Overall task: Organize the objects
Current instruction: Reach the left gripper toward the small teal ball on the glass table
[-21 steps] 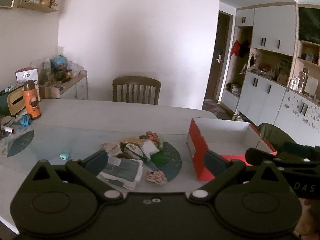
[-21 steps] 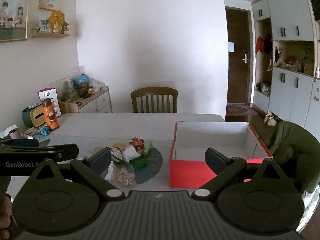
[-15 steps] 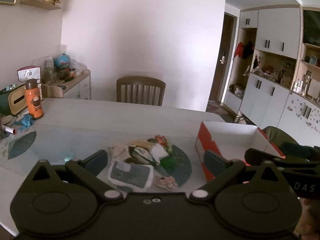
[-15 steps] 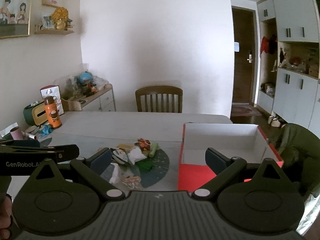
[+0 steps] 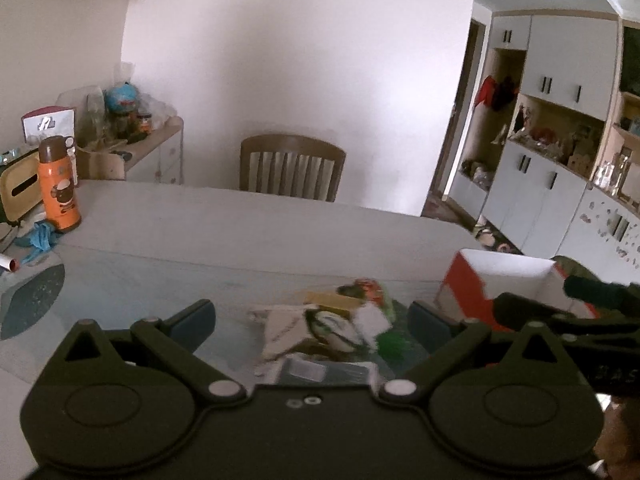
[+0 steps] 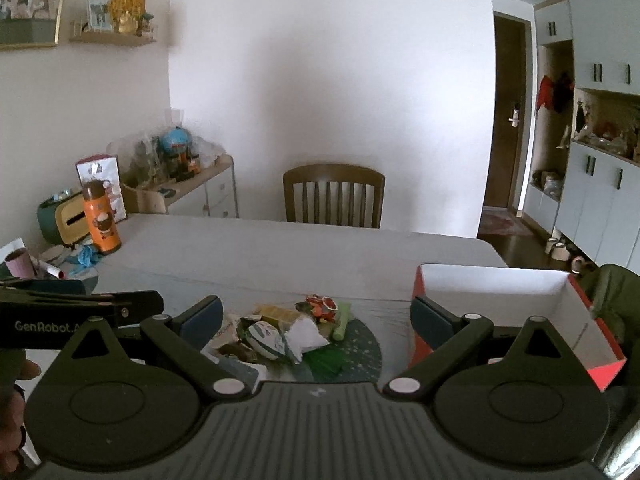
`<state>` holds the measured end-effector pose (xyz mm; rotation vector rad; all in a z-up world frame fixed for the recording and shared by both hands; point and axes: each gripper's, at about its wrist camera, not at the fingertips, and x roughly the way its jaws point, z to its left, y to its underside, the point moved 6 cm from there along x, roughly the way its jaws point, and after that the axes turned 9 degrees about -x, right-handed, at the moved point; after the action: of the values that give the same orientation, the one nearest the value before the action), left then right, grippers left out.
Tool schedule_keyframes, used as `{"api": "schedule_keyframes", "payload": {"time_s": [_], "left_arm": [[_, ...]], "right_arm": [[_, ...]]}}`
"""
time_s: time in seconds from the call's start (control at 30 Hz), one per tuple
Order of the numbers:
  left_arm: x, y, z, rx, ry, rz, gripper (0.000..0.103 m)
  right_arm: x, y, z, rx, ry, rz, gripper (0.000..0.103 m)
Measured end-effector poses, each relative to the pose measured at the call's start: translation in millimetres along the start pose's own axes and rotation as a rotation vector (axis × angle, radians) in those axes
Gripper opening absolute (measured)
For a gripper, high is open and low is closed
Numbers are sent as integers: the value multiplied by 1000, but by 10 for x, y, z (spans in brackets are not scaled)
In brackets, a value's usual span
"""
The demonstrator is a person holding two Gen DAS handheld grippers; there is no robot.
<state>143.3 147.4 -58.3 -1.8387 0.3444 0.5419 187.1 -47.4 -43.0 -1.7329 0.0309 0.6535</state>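
Note:
A pile of small packets and wrappers (image 6: 288, 336) lies on a dark round mat (image 6: 356, 350) on the table; it also shows in the left wrist view (image 5: 332, 328). An open red box with a white inside (image 6: 504, 308) stands right of the pile, also seen in the left wrist view (image 5: 504, 280). My left gripper (image 5: 312, 318) is open and empty above the near side of the pile. My right gripper (image 6: 316, 314) is open and empty, just short of the pile. Each gripper shows at the edge of the other's view.
An orange bottle (image 6: 100, 224), a green tissue box (image 6: 60, 220) and small clutter stand at the table's far left. A wooden chair (image 6: 334, 196) stands behind the table. A sideboard with a globe (image 6: 176, 148) is at the left wall. Cabinets line the right wall.
Both grippers have drifted left and tilted up, so the pile and the red box sit lower and further right in both views. Both stay open and empty.

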Motion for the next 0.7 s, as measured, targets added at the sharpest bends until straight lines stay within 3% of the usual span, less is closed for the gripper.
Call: {"api": "schedule_keyframes", "payload": {"time_s": [0.37, 0.53, 0.7], "left_arm": [[675, -1, 915, -6, -155, 99, 100], [965, 61, 1244, 10, -225, 158, 94], [1222, 149, 1436, -10, -246, 222, 86]], "right_arm": [[758, 51, 375, -100, -80, 97, 101], [1085, 208, 568, -182, -146, 172, 101], [1342, 280, 769, -248, -225, 226, 101]]}}
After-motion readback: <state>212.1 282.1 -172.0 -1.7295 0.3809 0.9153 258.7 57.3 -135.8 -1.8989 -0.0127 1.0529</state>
